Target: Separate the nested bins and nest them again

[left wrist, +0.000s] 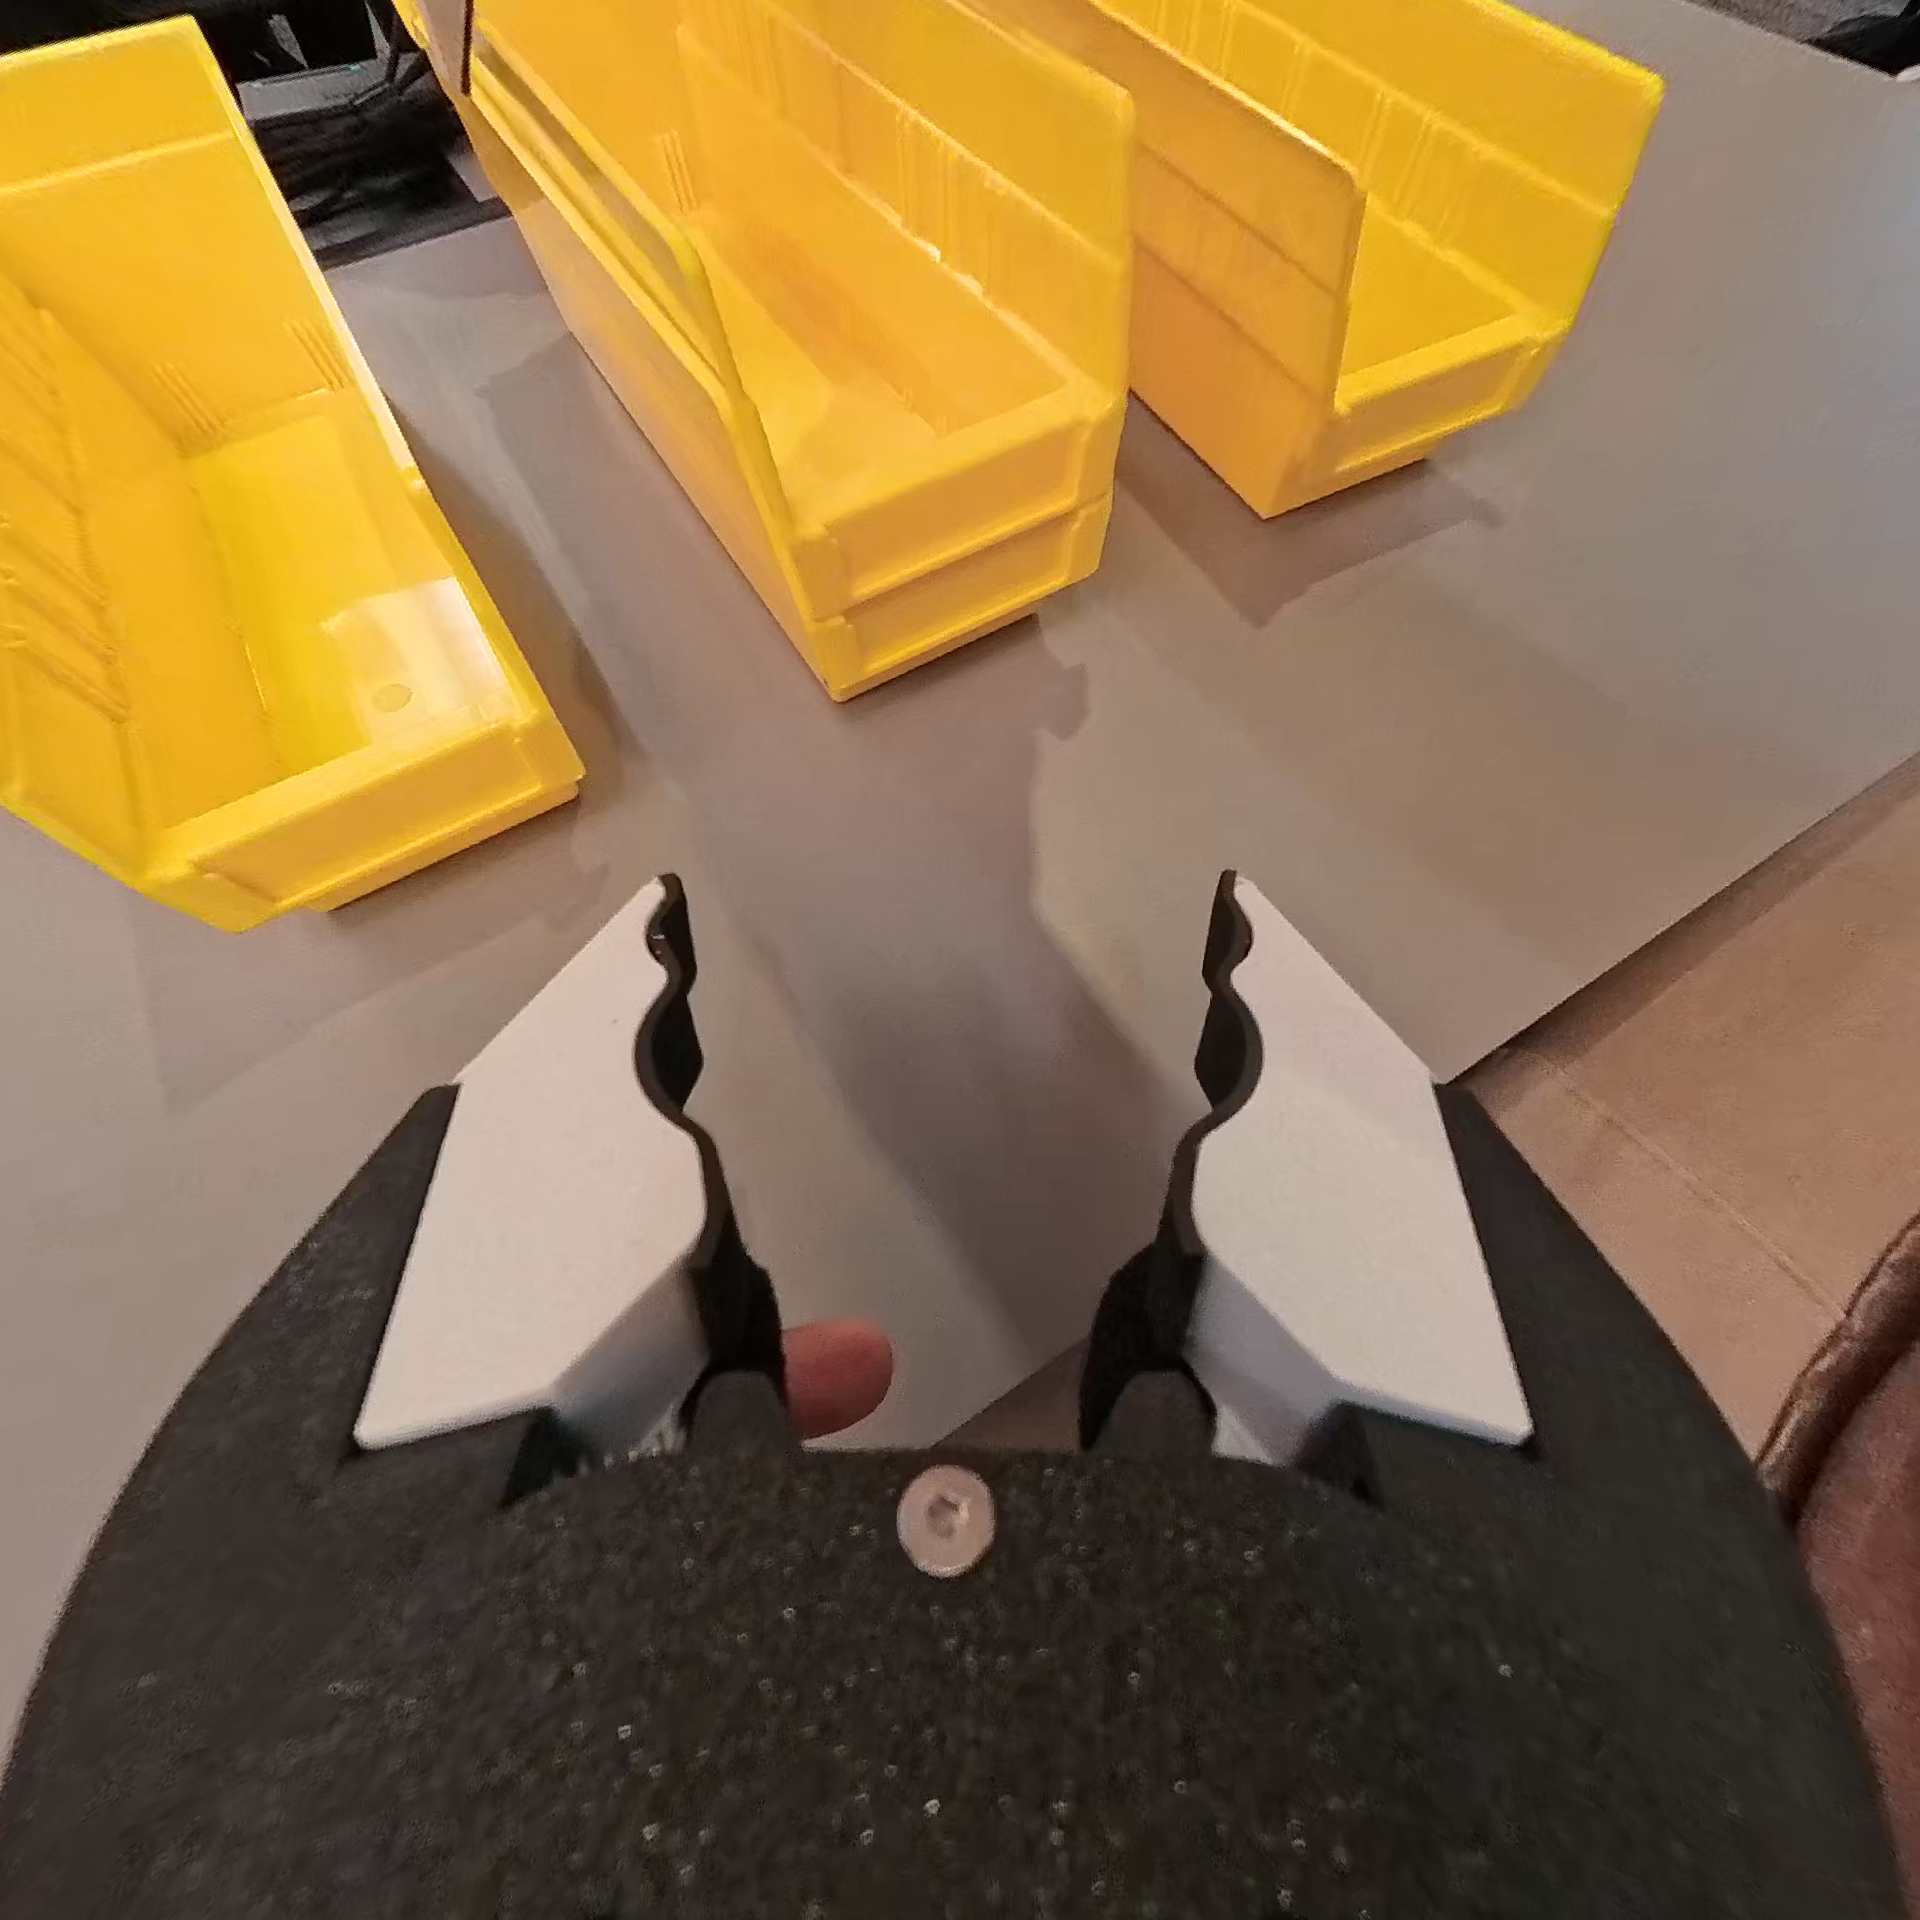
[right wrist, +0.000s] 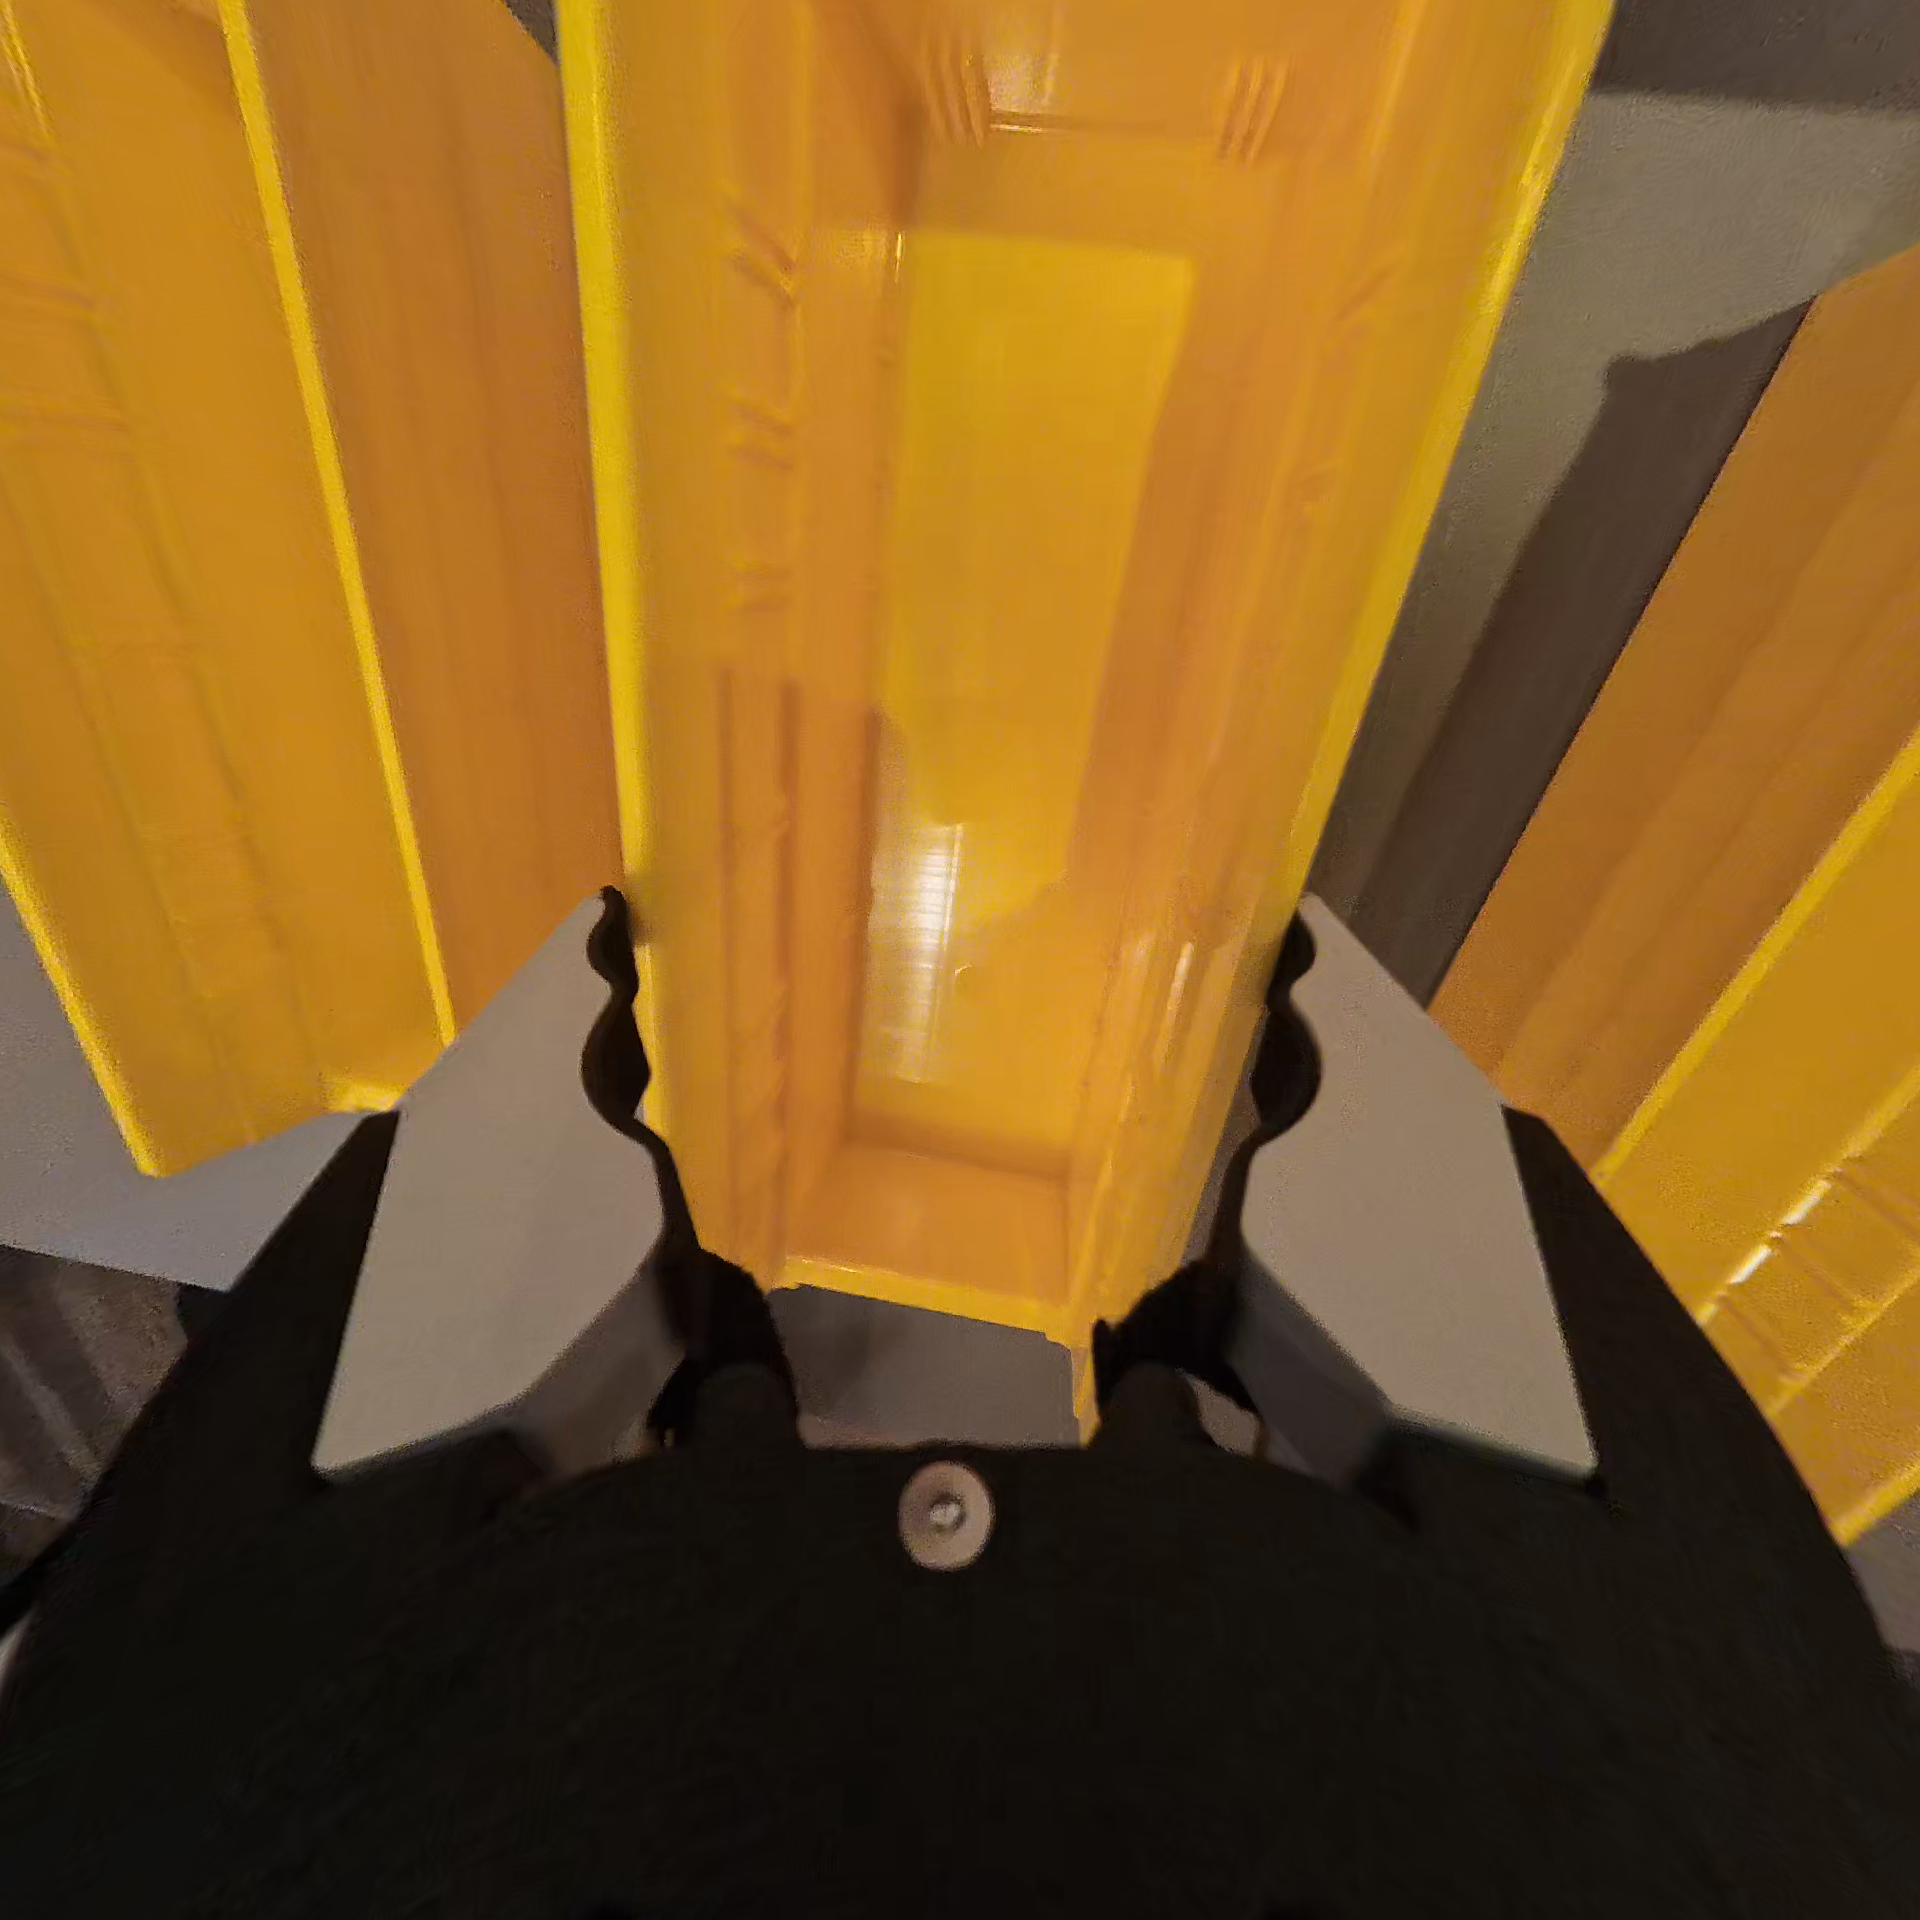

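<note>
In the left wrist view several yellow bins stand on a grey table (left wrist: 1351, 748): a single bin (left wrist: 312, 644) at left, a nested pair (left wrist: 935, 582) in the middle whose inner bin (left wrist: 883, 343) sits slightly tilted, and another bin (left wrist: 1434, 270) at right. My left gripper (left wrist: 951, 883) is open and empty, above bare table in front of the pair. In the right wrist view my right gripper (right wrist: 954, 920) grips the near end of a yellow bin (right wrist: 1018, 520), one finger against each side wall.
In the right wrist view, other yellow bins flank the held one at left (right wrist: 260, 623) and right (right wrist: 1714, 831). The table edge runs along the right, with tan floor (left wrist: 1714, 1039) beyond. A person's fingertip (left wrist: 836, 1371) and brown sleeve (left wrist: 1860, 1475) show by the left gripper.
</note>
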`<state>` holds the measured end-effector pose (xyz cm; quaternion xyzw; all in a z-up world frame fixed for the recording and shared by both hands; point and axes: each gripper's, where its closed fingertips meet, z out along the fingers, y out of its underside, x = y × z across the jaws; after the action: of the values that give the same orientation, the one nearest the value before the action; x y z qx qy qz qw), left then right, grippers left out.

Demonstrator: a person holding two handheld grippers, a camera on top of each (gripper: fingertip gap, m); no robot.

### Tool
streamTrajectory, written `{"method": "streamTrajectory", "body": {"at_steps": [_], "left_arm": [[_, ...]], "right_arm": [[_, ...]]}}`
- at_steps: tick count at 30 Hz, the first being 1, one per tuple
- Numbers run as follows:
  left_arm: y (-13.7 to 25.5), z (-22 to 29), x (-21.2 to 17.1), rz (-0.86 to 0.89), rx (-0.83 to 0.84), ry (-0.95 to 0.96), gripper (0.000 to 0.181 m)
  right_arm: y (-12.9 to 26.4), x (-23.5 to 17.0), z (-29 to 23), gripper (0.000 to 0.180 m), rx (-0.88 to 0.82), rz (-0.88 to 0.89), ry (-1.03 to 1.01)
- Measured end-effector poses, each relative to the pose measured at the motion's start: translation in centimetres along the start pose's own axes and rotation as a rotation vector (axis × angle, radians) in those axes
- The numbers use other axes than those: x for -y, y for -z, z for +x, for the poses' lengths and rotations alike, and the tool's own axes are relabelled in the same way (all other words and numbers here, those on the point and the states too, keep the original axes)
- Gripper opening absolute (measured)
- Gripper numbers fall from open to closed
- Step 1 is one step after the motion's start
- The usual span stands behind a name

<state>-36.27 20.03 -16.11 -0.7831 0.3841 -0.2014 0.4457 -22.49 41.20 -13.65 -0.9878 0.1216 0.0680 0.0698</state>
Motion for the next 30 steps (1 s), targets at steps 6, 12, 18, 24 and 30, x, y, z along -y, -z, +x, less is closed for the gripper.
{"method": "streamTrajectory", "body": {"at_steps": [6, 12, 18, 24, 30], "left_arm": [[-0.1, 0.2, 0.1, 0.001, -0.011, 0.008, 0.096], [0.1, 0.2, 0.1, 0.003, 0.000, -0.006, 0.096], [0.0, 0.2, 0.1, -0.001, 0.000, -0.003, 0.096], [0.0, 0.4, 0.0, -0.009, 0.002, -0.020, 0.096], [0.0, 0.2, -0.1, -0.010, 0.004, -0.012, 0.096]], "right_arm": [[0.6, -0.2, 0.0, 0.097, 0.009, -0.009, -0.019], [1.2, -1.1, 0.9, 0.093, -0.034, -0.037, 0.001], [2.6, -1.4, 1.3, 0.092, -0.007, -0.040, -0.024], [3.6, -1.4, 1.7, 0.092, -0.014, -0.027, -0.018], [3.1, -1.6, 0.9, 0.093, 0.013, -0.036, -0.014]]}}
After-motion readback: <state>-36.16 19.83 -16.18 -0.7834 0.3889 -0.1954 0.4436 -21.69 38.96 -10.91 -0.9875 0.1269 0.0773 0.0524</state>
